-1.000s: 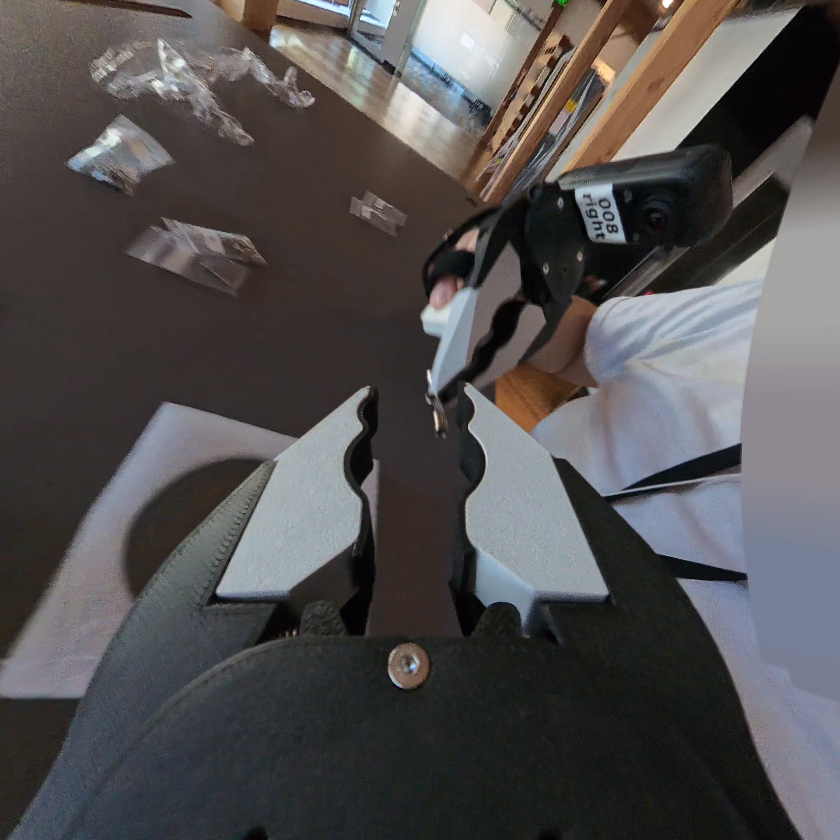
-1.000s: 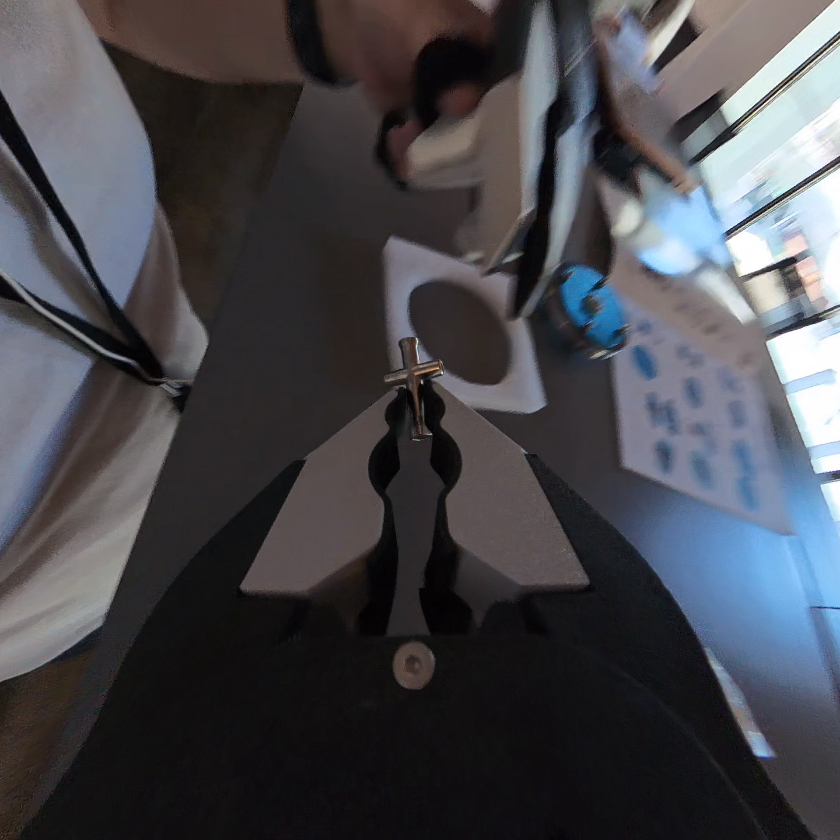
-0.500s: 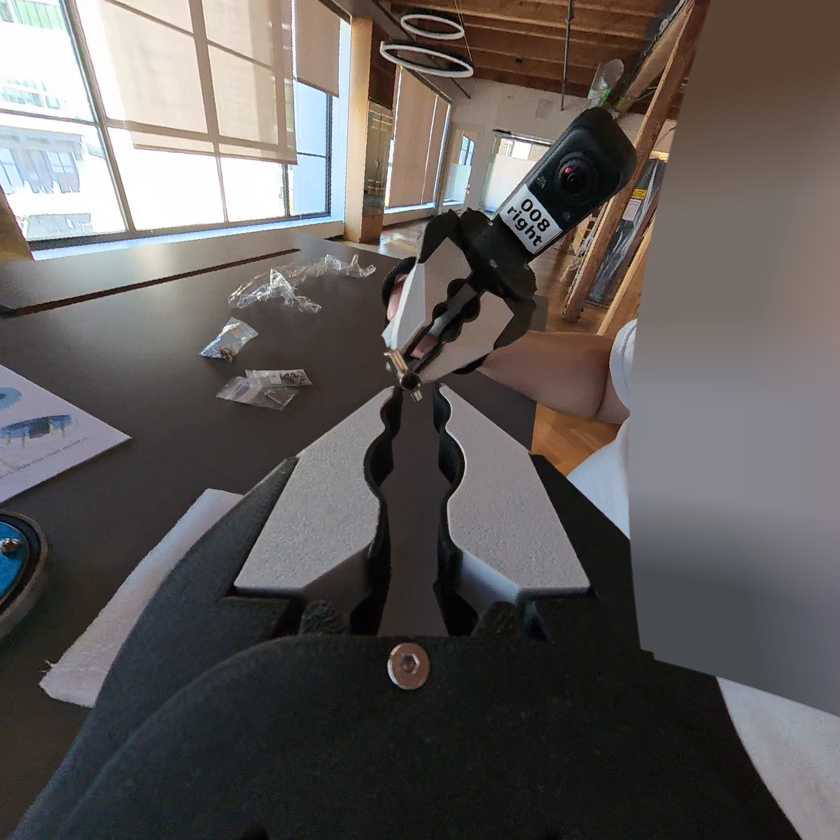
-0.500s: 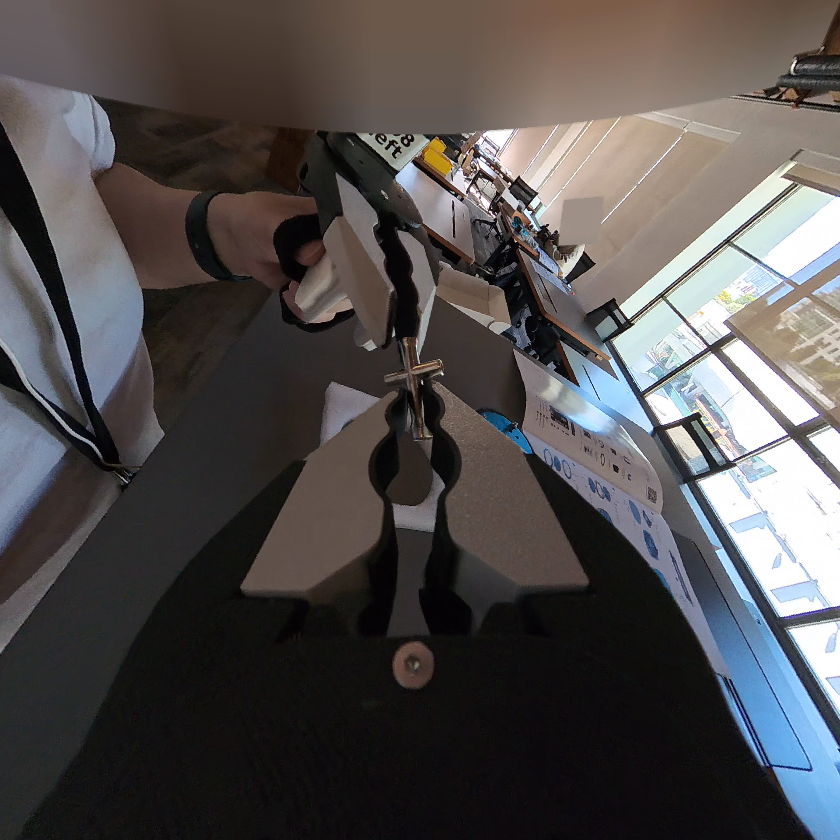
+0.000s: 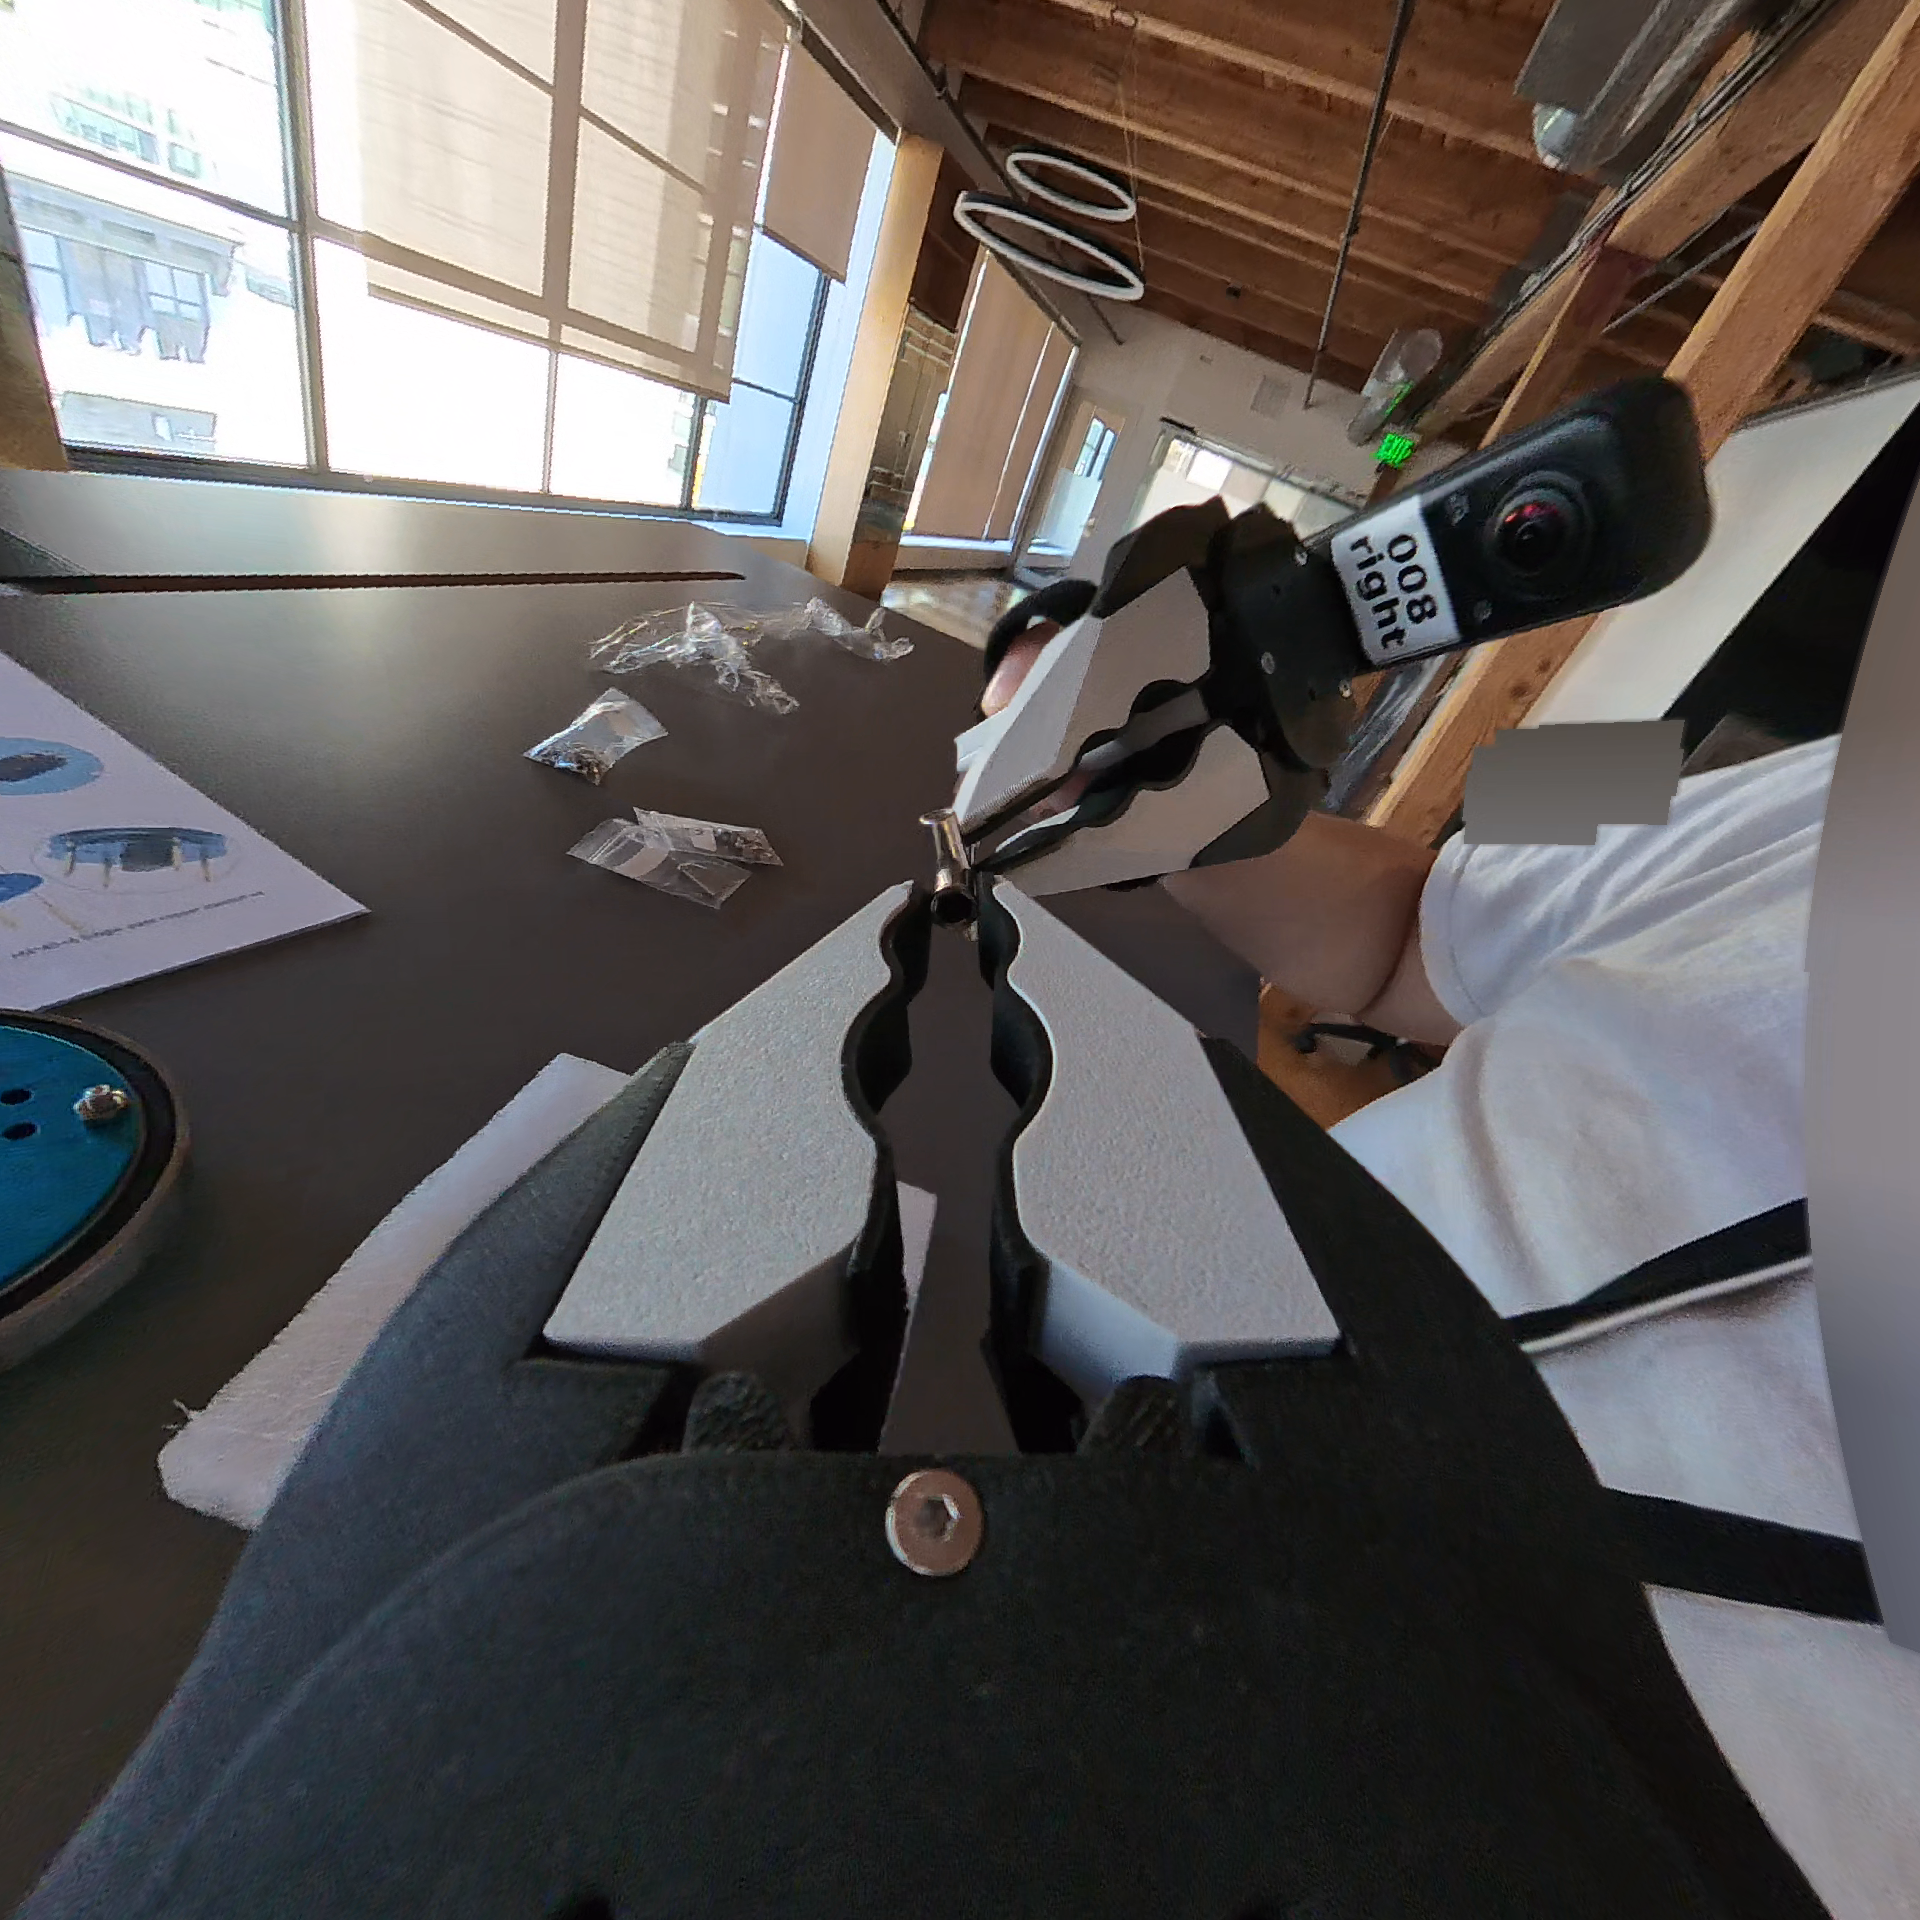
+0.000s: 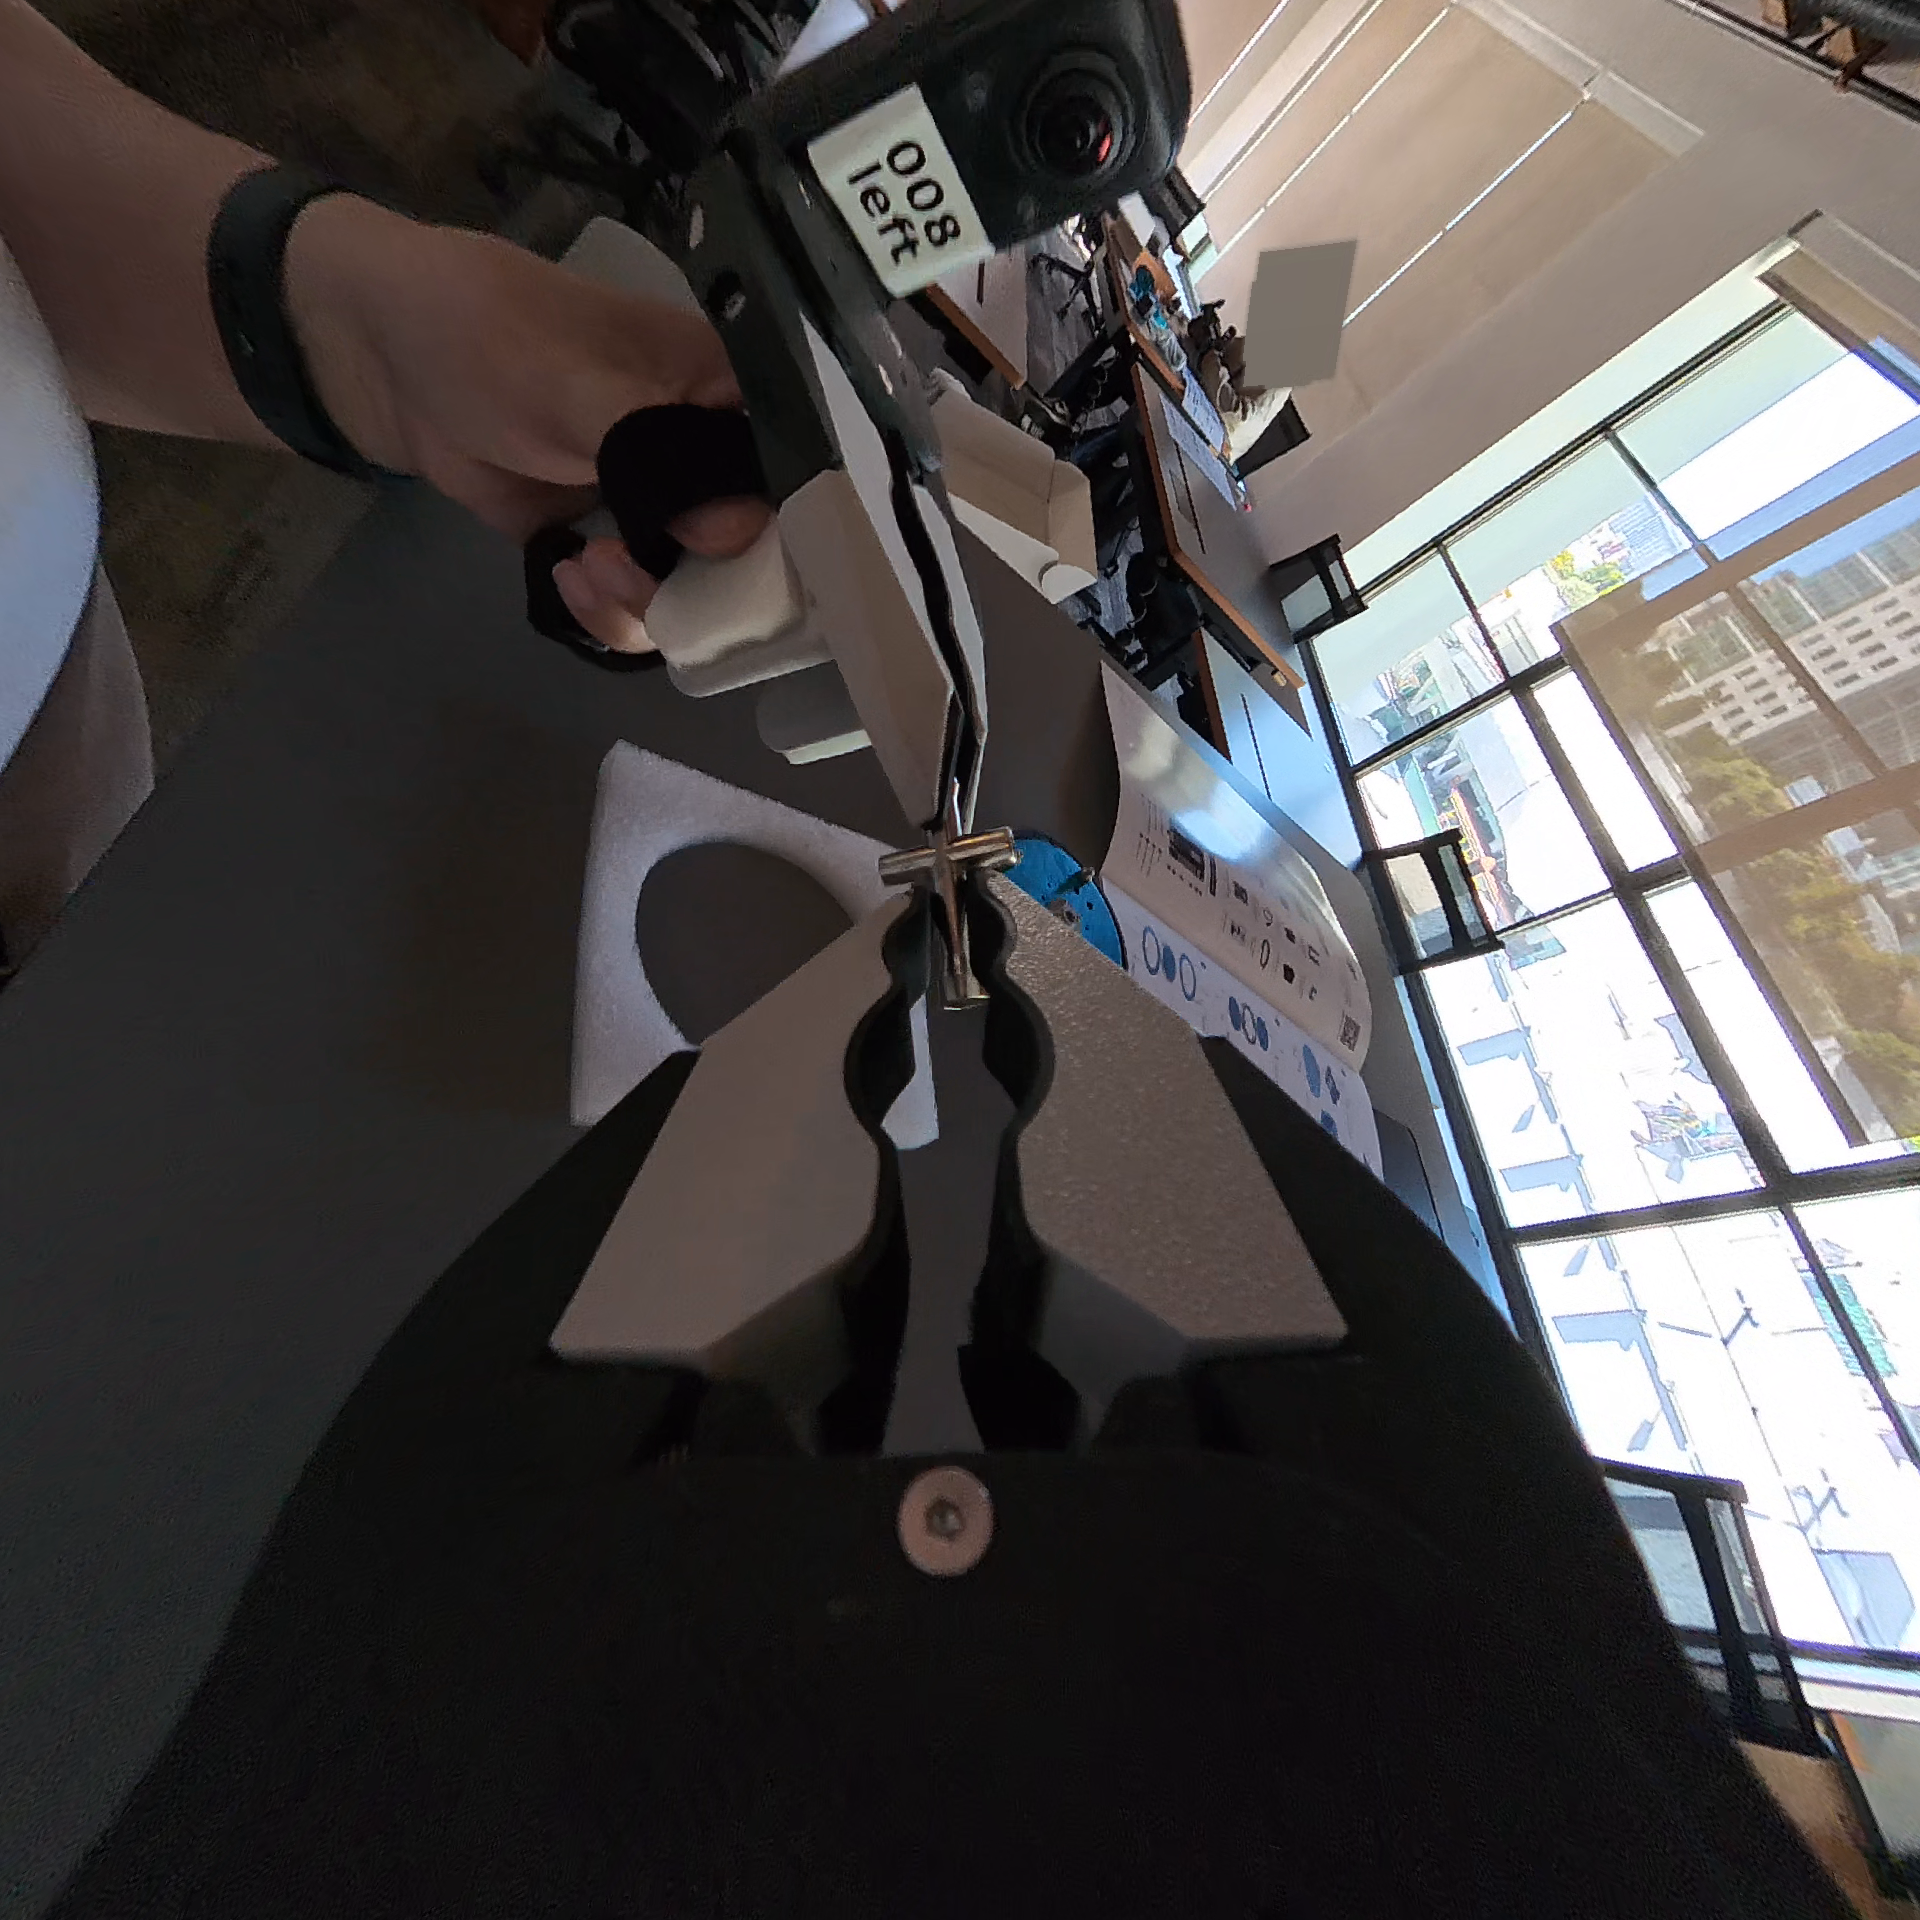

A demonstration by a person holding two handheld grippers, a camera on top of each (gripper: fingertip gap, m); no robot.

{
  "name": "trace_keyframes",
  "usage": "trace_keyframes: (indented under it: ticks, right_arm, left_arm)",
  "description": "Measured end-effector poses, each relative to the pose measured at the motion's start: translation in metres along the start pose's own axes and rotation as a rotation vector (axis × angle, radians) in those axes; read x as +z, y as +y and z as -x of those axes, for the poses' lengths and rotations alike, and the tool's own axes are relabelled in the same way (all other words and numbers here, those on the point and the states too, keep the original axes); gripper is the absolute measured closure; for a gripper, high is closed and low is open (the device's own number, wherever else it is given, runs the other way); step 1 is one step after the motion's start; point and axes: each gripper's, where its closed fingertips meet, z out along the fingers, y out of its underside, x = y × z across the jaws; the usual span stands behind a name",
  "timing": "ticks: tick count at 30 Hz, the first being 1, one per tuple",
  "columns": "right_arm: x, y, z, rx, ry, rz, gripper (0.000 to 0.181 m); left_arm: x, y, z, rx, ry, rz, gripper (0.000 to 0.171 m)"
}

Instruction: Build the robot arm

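Pinching the stem of a small metal cross (image 6: 945,862) in its clenched tips, the right tool (image 6: 948,920) meets the left tool (image 5: 950,914) tip to tip above the dark surface (image 5: 436,665), one end of the cross lying between the left tool's narrowed tips, though whether they grip it cannot be told.

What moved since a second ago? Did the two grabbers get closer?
Yes. The left hand-held gripper swung up toward the right hand-held gripper and narrowed its fingers. Its tips now close on one end of the small metal cross. The right one kept its hold on the cross throughout. The bags, foam pad and blue disc stayed on the table.
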Motion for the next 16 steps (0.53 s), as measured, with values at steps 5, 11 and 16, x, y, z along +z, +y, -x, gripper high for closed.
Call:
trace_keyframes:
  ticks: [5,11,16]
  right_arm:
    - [0.008,-0.005,-0.01,0.224,-0.047,-0.123,0.159]
    - [0.014,-0.004,-0.031,1.082,-0.341,-0.505,0.131]
    - [0.04,0.009,-0.02,1.521,-0.475,-0.543,0.133]
  left_arm:
    - [-0.009,-0.008,0.007,-0.104,0.056,-0.079,0.164]
    - [-0.02,-0.016,0.014,-0.17,0.071,-0.147,0.164]
    - [-0.023,-0.021,0.026,-0.203,0.027,-0.181,0.164]
